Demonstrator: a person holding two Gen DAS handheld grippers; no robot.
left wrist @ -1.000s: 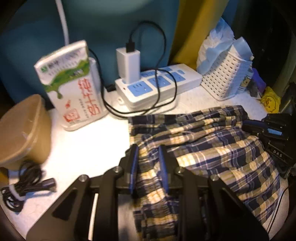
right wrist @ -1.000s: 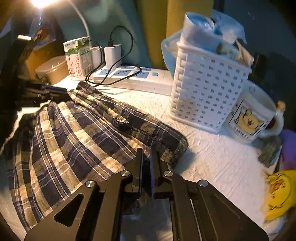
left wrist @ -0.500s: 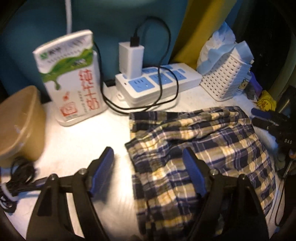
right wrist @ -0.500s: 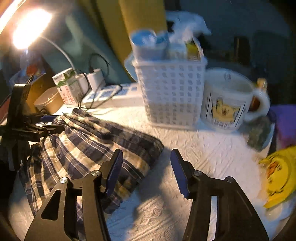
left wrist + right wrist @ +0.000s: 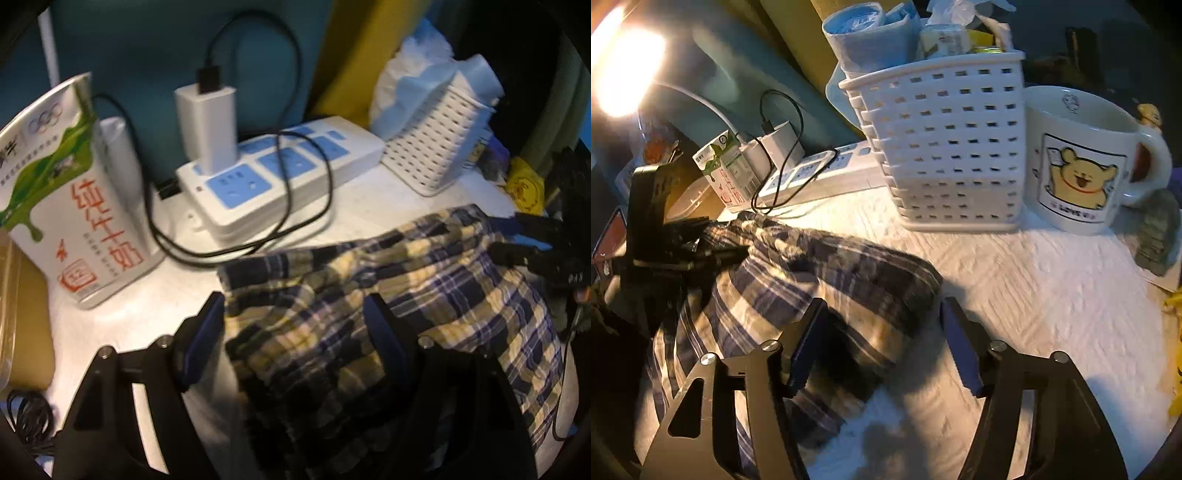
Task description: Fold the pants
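Note:
The plaid pants [image 5: 369, 314] lie folded in a heap on the white table [image 5: 122, 317]; they also show in the right wrist view [image 5: 827, 273]. My left gripper [image 5: 295, 328] is open, its jaws wide apart over the pants' left edge, holding nothing. My right gripper [image 5: 882, 332] is open above the pants' right end, also empty. The right gripper shows at the pants' far right in the left wrist view [image 5: 535, 240]. The left gripper shows at the left in the right wrist view [image 5: 713, 243].
A milk carton [image 5: 70, 192] and a power strip [image 5: 280, 177] with charger and black cable stand behind the pants. A white basket [image 5: 945, 147] and a bear mug [image 5: 1082, 162] stand at the back right. A brown tub [image 5: 11, 314] sits at far left.
Both grippers were shut on the pants a second ago; they have opened, let go of the cloth and pulled back slightly. The pants now rest on the table.

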